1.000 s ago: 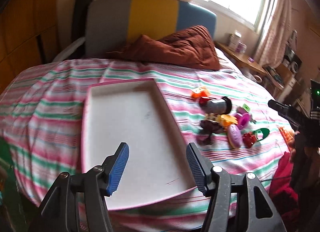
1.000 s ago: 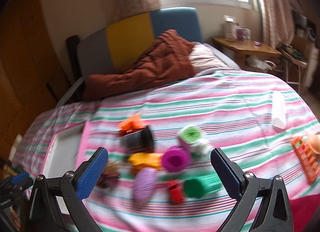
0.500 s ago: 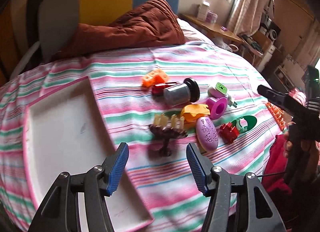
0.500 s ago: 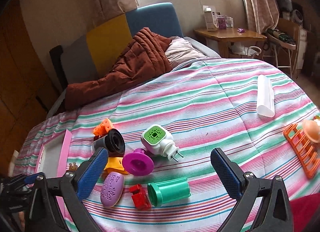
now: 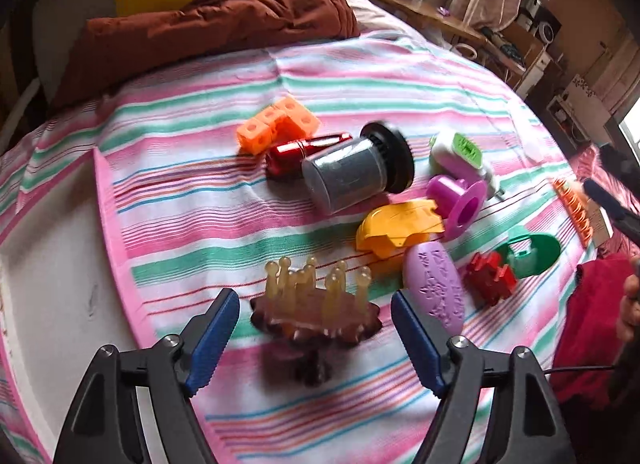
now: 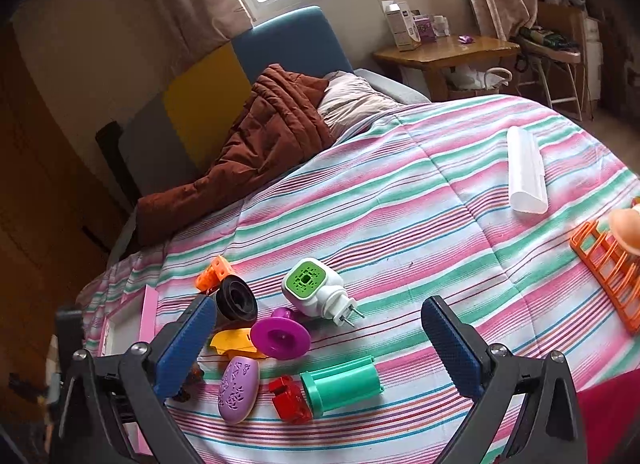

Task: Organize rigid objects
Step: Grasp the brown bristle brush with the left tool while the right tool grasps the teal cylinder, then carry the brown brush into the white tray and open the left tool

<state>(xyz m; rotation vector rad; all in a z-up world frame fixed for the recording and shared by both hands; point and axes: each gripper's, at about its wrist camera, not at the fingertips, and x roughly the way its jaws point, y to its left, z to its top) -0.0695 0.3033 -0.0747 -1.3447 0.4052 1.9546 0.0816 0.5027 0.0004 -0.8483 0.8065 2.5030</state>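
Observation:
A heap of small objects lies on the striped bedspread. My left gripper (image 5: pixel 314 334) is open, its fingers on either side of a brown pegged stand (image 5: pixel 316 314). Beyond it lie a grey jar with a black lid (image 5: pixel 356 174), a red tube (image 5: pixel 304 150), orange cubes (image 5: pixel 276 124), a yellow shell (image 5: pixel 400 226), a magenta spool (image 5: pixel 460 204) and a purple oval (image 5: pixel 434 290). A pink-rimmed white tray (image 5: pixel 52 276) lies to the left. My right gripper (image 6: pixel 320 338) is open above the magenta spool (image 6: pixel 280 334), green cylinder (image 6: pixel 340 384) and red piece (image 6: pixel 290 398).
A green-and-white plug-in device (image 6: pixel 314 292) lies behind the spool. A white tube (image 6: pixel 526 168) and an orange rack (image 6: pixel 608 268) lie to the right. A brown quilt (image 6: pixel 248 152) is heaped by the headboard. A wooden side table (image 6: pixel 444 52) stands beyond the bed.
My left gripper has swung right from over the tray to the pegged stand and come closer to it. My right gripper has moved in over the heap. Both stay open.

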